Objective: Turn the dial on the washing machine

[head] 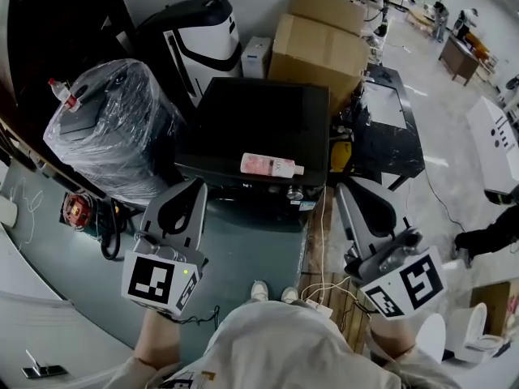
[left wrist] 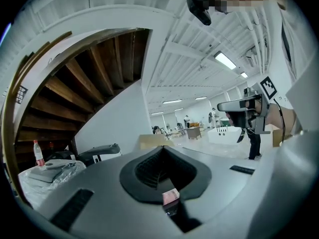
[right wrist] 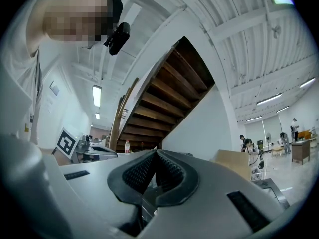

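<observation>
We take the black, box-shaped washing machine [head: 251,120] as our mark. Just beside its left flank sits a bulky bundle wrapped in clear plastic film [head: 105,128]. Nearer to us, in front of the machine's left front corner, we hold the left claw [head: 195,188] above the grey floor, pointing toward the machine. In the left gripper view its black ribbed pads [left wrist: 144,168] meet at the tips with nothing gripped between them.

On the machine's flat lid, close to the front edge, a pale pink plastic bottle [head: 272,165] lies on its side with its cap to the right. Just below that bottle, on the front panel toward the machine's right end, is the small round silver dial [head: 293,193]. Neither claw touches it.

Behind the machine's right rear corner stand stacked brown cardboard boxes [head: 320,43]. In front of the machine's right front corner we hold the right claw [head: 347,188], near the dial but apart from it. Its jaws are closed as well, and empty.
</observation>
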